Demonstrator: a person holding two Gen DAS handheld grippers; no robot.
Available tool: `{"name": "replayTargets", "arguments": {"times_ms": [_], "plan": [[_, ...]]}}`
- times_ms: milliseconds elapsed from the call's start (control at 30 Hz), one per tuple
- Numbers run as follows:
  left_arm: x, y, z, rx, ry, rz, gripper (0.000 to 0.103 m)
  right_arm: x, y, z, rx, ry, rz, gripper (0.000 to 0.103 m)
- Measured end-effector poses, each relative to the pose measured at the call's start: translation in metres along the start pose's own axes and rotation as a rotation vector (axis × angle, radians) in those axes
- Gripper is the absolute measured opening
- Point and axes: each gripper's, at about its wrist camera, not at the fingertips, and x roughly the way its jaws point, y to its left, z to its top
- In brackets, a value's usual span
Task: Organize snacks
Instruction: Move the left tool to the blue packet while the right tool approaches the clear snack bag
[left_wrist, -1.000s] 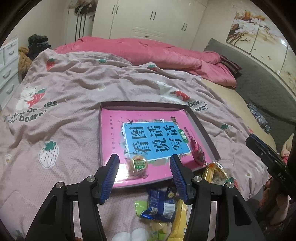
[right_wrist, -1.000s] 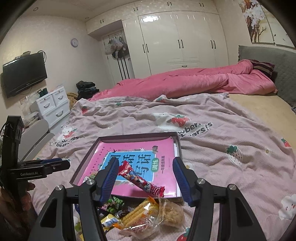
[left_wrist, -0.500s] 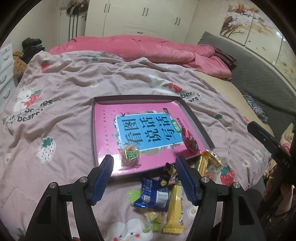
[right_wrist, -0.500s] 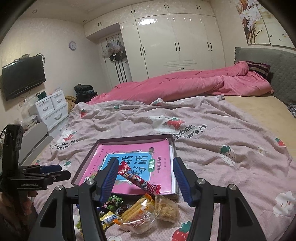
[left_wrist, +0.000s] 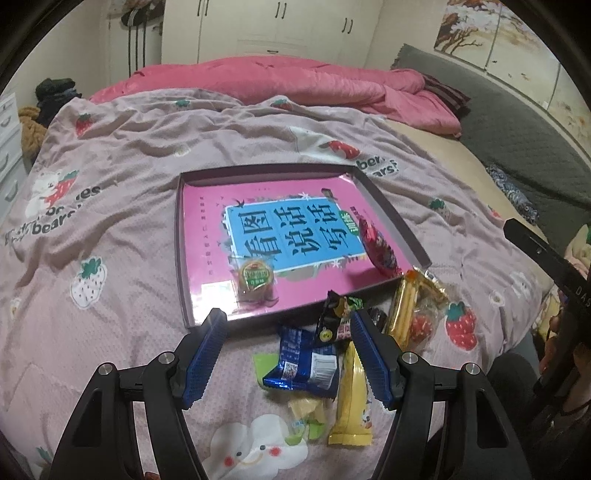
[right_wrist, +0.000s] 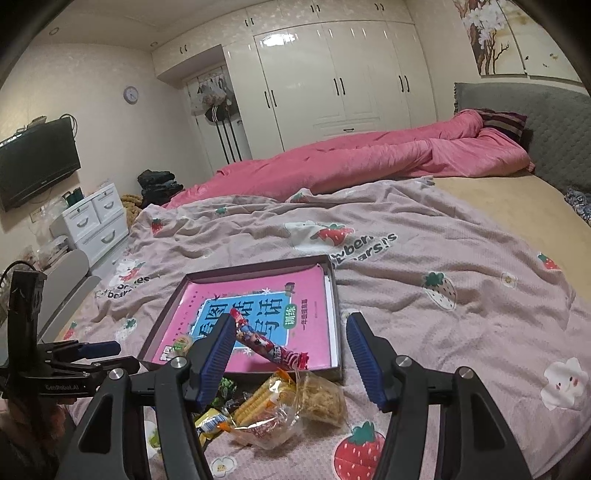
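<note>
A dark shallow tray lies on the bed with a pink book in it. On the book sit a round green-labelled snack and a long red wrapper. My left gripper hangs open and empty just in front of the tray, above loose snacks: a blue packet, a yellow packet and a black packet. My right gripper is open too, nothing between its fingers, over a cracker pack and a floss cake; the red wrapper and the tray lie beyond.
The strawberry-print bedspread covers the bed, with a pink duvet bunched at the far side. A white drawer unit and a wall television stand left of the bed. A grey headboard is at the right.
My left gripper has widened and drawn back from the tray, leaving the round snack on the book; more of the loose pile shows now. The right gripper has pulled back slightly.
</note>
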Motion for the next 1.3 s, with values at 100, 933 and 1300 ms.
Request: {"name": "replayTargets", "arguments": {"times_ms": [100, 933, 1300], "plan": [[0.002, -0.001, -0.003, 0.008, 0.010, 0.004, 0.071, 0.001, 0.000, -0.003, 0.001, 0.011, 0.000, 0.062], [0.044, -0.013, -0.025, 0.066, 0.115, 0.037, 0.071, 0.061, -0.022, -0.052, 0.050, 0.253, -0.022, 0.062], [0.056, -0.011, -0.029, 0.057, 0.154, 0.018, 0.071, 0.082, -0.039, -0.059, 0.129, 0.302, 0.025, 0.062]]}}
